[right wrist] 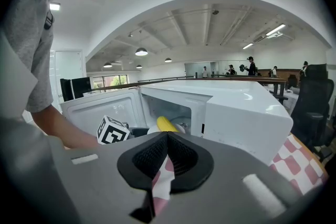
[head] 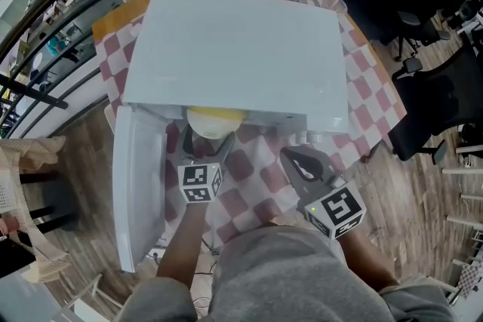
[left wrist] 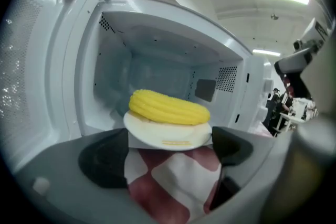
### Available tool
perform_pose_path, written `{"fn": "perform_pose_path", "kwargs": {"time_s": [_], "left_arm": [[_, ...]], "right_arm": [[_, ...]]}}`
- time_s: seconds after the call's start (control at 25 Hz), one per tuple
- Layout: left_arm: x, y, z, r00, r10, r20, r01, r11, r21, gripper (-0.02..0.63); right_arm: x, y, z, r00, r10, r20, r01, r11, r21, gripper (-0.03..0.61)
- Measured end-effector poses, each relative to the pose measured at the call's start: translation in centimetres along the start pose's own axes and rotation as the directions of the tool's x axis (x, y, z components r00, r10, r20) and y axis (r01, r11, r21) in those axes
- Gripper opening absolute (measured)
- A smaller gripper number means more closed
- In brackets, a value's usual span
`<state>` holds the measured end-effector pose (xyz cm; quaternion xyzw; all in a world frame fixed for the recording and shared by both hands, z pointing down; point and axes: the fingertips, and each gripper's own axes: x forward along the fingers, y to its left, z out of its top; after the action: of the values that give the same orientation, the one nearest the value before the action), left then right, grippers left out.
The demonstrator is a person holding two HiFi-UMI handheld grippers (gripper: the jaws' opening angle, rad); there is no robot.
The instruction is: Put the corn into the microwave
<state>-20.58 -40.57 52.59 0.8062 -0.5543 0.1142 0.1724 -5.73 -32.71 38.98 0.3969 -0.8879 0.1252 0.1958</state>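
Left gripper (left wrist: 168,150): jaws wide apart, gripping nothing. The pads do not touch the plate; red-and-white checkered tablecloth (left wrist: 173,176) shows between them.

Right gripper (right wrist: 167,159): jaws pressed together, empty. It hangs at about 4 o'clock of the left gripper in the head view, clear of the oven.

Task item: yellow ribbed corn cob (left wrist: 169,107) lies on its side on a small round white plate (left wrist: 168,136). The plate sits at the very front of the cavity of the white boxy microwave (head: 234,56), dead ahead at 12 o'clock of the left gripper's jaws. The white microwave door (head: 136,185) is swung fully open at 9 o'clock.

In the head view the cob and plate rim poke out just under the oven's front top edge, so the plate looks barely inside, maybe overhanging the sill. I cannot tell how much.

Risks, as judgement:
- If the plate stays this far forward, closing the door could hit the rim, jam, or knock the plate out onto the cloth.
- Pushing with the jaws open could slide one jaw under the rim and tip the plate.
- The cob is loose on the plate and round, so a jerky push or a tilt could roll it off.
- Pulling the left gripper back could clip the rim and drag the plate out.
- Reaching for the door from 9 o'clock could brush the plate.
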Motion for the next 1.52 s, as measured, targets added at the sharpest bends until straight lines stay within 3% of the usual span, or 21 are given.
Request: {"fn": "perform_pose_path", "kwargs": {"time_s": [0.48, 0.64, 1.16, 1.36, 1.52], "left_arm": [[2.5, 0.8, 0.7, 0.998, 0.038, -0.049, -0.037, 0.999, 0.02, 0.482], [3.2, 1.5, 1.0, 0.995, 0.065, -0.07, -0.065, 0.998, -0.005, 0.472], [3.9, 1.7, 1.2, 0.971, 0.145, -0.188, -0.153, 0.988, -0.028, 0.463], [3.7, 1.8, 1.4, 0.969, 0.171, -0.178, -0.174, 0.985, -0.001, 0.458], [3.3, 1.6, 1.3, 0.969, 0.18, -0.171, -0.171, 0.983, 0.062, 0.413]], "right_arm": [[0.1, 0.1, -0.2, 1.0, -0.025, 0.002, 0.025, 1.0, 0.011, -0.002], [0.2, 0.1, -0.3, 0.999, -0.033, -0.002, 0.033, 0.999, 0.013, -0.002], [-0.3, 0.4, -0.2, 0.999, -0.043, 0.008, 0.043, 0.999, 0.018, -0.002], [-0.7, 0.8, -0.1, 0.999, -0.043, 0.013, 0.043, 0.999, 0.017, -0.002], [-1.4, 0.9, -0.5, 0.999, -0.046, 0.015, 0.046, 0.999, 0.013, -0.002]]}}
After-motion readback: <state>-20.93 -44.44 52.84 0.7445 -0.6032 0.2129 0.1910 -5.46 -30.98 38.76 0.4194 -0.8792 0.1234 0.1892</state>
